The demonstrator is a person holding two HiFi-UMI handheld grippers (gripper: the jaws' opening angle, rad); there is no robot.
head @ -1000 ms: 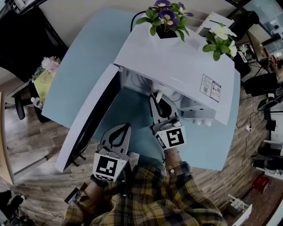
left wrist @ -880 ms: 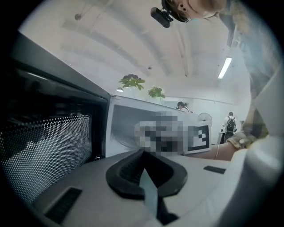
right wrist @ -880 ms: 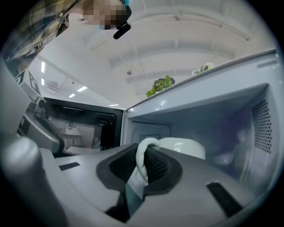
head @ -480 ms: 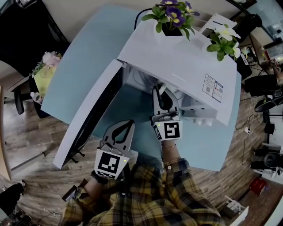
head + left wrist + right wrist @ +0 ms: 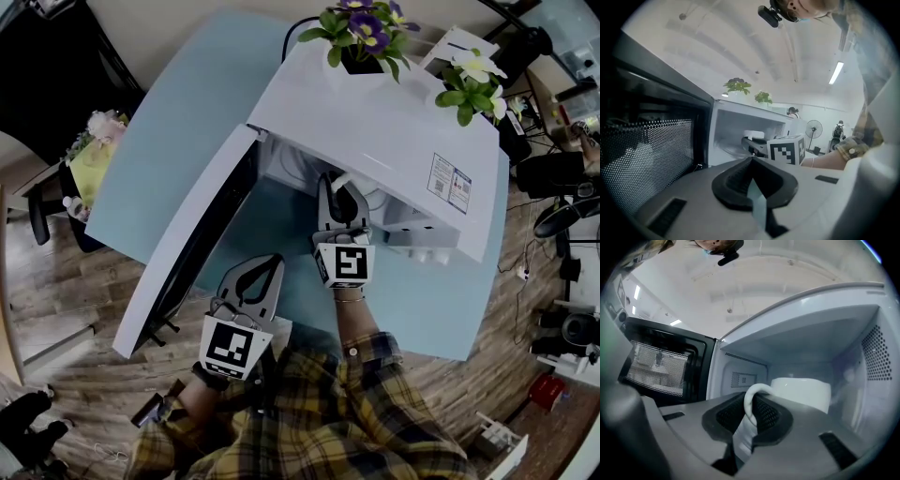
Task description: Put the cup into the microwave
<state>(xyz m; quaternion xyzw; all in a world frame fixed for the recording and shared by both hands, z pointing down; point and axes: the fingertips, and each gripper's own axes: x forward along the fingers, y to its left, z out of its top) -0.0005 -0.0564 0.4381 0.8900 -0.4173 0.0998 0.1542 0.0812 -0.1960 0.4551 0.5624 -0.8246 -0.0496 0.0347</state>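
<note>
Right gripper (image 5: pixel 751 405) is clamped on the cup (image 5: pixel 802 392) by its handle (image 5: pixel 749 401), and its jaws have just been closing a touch further with that loop between them. The white cup body is already past the opening and inside the microwave (image 5: pixel 375 141), toward the right side of the cavity. Whether its base is down on the cavity floor cannot be told (the right gripper's own body blocks the bottom of the cup). The door (image 5: pixel 183 258) hangs wide open to the left. The microwave stands toward the far right corner of the tabletop (image 5: pixel 178 131). Left gripper (image 5: pixel 270 262) sits idle near the tabletop's near edge, just beside the open door, with its jaws pressed together on nothing. Judged progress: carry-in is mostly done. What looks left is setting the cup down, letting go of the handle and backing the right gripper out of the cavity.
</note>
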